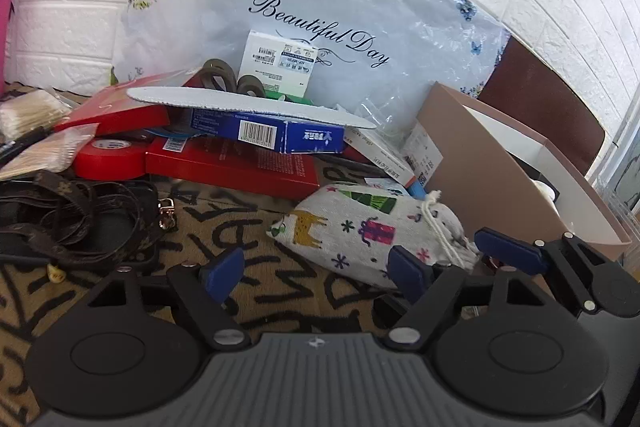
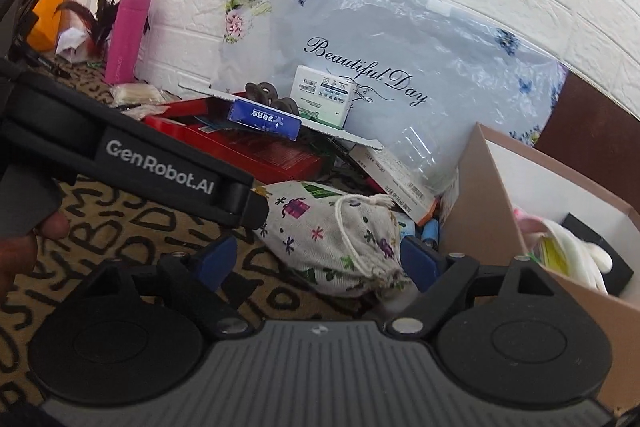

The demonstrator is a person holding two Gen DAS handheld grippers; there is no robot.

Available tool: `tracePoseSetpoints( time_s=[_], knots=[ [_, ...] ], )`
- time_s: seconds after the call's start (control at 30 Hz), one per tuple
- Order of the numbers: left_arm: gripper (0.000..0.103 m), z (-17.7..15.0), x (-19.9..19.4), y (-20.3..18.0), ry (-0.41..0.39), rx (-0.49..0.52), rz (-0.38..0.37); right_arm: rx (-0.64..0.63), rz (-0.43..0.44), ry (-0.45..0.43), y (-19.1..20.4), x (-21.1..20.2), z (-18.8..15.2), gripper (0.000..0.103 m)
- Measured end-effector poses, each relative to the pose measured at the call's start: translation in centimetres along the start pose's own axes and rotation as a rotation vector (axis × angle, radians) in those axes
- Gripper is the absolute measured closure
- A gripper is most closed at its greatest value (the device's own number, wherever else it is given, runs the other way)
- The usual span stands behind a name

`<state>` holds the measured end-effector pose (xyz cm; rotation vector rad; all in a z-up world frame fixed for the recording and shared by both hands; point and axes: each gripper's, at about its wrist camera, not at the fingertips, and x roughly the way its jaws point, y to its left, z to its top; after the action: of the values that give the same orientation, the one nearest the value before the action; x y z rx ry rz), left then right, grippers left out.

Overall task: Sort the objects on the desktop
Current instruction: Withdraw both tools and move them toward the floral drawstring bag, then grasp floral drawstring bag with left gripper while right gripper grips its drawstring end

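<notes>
A white drawstring pouch [image 1: 352, 227] printed with trees, gifts and a deer lies on the letter-patterned cloth [image 1: 224, 219]. My left gripper [image 1: 316, 275] stands open just short of it, its right pad by the pouch's near corner. In the right wrist view the pouch [image 2: 332, 235] lies between the blue pads of my right gripper [image 2: 318, 261], which is open; the right pad is at the pouch's edge, the left pad apart from it. One right finger [image 1: 508, 247] shows beside the pouch. The left gripper's black body [image 2: 160, 163] crosses above the pouch's left end.
An open brown box [image 2: 476, 211] with soft white things inside stands at the right. Behind the pouch is a pile: red boxes [image 1: 240, 167], blue box [image 1: 280, 137], red tape roll [image 1: 106, 157], flat white piece [image 1: 248, 105]. A brown strap [image 1: 72, 223] lies left. A flowered plastic bag [image 1: 320, 27] leans on the wall.
</notes>
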<state>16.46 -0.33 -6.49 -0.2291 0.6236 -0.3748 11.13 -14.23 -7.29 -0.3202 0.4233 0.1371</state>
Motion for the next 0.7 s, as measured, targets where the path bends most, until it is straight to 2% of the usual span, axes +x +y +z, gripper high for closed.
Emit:
tracePoseSetpoints(
  time_s=[0.23,0.33,0.37,0.4,0.47,0.5,0.6,0.7],
  knots=[
    [0.022,1.1,4.0,0.7,0.04,-0.026,-0.046,-0.059,-0.056,0.029,0.2,3.4,0.3,0.024],
    [0.021,1.5,5.2,0.7,0.046,-0.033,-0.064,-0.065,-0.073,0.044,0.1,4.0,0.2,0.032],
    [0.024,1.5,5.3,0.8,0.049,-0.04,-0.071,-0.074,-0.083,0.05,0.2,4.2,0.2,0.037],
    [0.037,1.6,5.4,0.8,0.052,-0.05,-0.089,-0.081,-0.087,0.05,0.1,4.3,0.1,0.042],
    [0.05,1.6,5.2,0.8,0.057,-0.08,-0.133,-0.08,-0.084,0.051,0.0,4.1,0.2,0.051],
    [0.055,1.5,4.9,0.7,0.057,-0.073,-0.126,-0.073,-0.08,0.051,-0.1,4.0,0.3,0.058],
    [0.062,1.2,3.6,-0.1,0.05,-0.029,-0.105,-0.042,-0.04,0.058,-0.5,3.1,0.6,0.072],
    [0.068,0.6,1.0,-0.4,0.037,-0.034,-0.102,0.004,0.018,0.06,-1.1,1.6,0.8,0.076]
  ],
)
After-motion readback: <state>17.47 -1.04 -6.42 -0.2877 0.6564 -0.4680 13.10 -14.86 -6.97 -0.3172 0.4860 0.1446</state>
